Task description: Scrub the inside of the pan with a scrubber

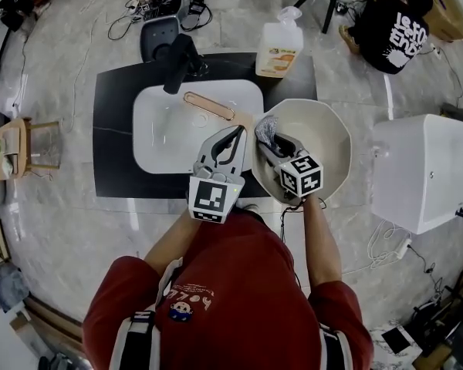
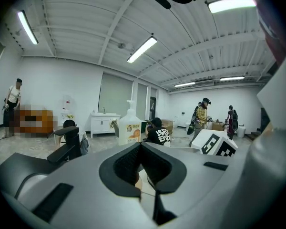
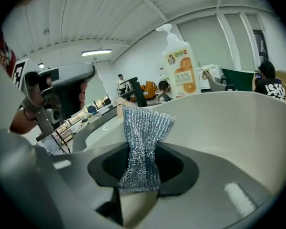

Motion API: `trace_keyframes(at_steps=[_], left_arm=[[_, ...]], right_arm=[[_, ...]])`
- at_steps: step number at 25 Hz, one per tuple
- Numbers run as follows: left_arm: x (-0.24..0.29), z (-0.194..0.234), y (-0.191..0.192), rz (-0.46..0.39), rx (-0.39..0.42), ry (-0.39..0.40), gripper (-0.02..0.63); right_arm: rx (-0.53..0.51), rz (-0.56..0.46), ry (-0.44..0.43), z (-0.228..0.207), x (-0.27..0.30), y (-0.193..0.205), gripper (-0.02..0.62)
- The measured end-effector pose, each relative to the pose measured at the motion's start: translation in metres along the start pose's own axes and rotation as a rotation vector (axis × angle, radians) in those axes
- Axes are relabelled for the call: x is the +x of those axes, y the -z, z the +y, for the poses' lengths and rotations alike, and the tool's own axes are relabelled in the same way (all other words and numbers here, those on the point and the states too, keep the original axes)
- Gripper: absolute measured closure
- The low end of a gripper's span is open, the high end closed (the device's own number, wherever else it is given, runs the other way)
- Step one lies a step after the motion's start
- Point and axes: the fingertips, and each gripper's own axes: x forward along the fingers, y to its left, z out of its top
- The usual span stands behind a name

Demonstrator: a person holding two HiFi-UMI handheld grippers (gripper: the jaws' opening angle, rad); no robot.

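One cream pan (image 1: 324,141) hangs over the table's (image 1: 112,129) right edge, toward its near right corner, its wooden handle (image 1: 208,105) reaching out over the white sink (image 1: 162,129). Inside the pan, by the rim nearest the handle, is a silvery mesh scrubber (image 3: 142,142), pinched fast in the right claw (image 3: 140,168). The left claw (image 1: 238,132) is closed on the pan where the handle joins the rim. A black faucet (image 1: 179,62) stands at the table's far edge and a soap bottle (image 1: 279,46) near its far right corner.
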Motion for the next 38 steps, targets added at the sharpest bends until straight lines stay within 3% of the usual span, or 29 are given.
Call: trace_keyframes(at_steps=[13,24,38], left_arm=[[-0.01,-0.013,0.002,0.0,-0.008,0.001,0.6],[-0.004,-0.025,0.011,0.02,-0.01,0.033,0.6],[0.007,-0.034,0.016,0.043,0.002,0.077,0.6]], right_arm=[[-0.063,0.18,-0.169,0.025,-0.007,0.019,0.417],[-0.122,0.451,-0.389,0.053,-0.033,0.049,0.42],[-0.203,0.722,-0.53,0.068,-0.073,0.072,0.425]])
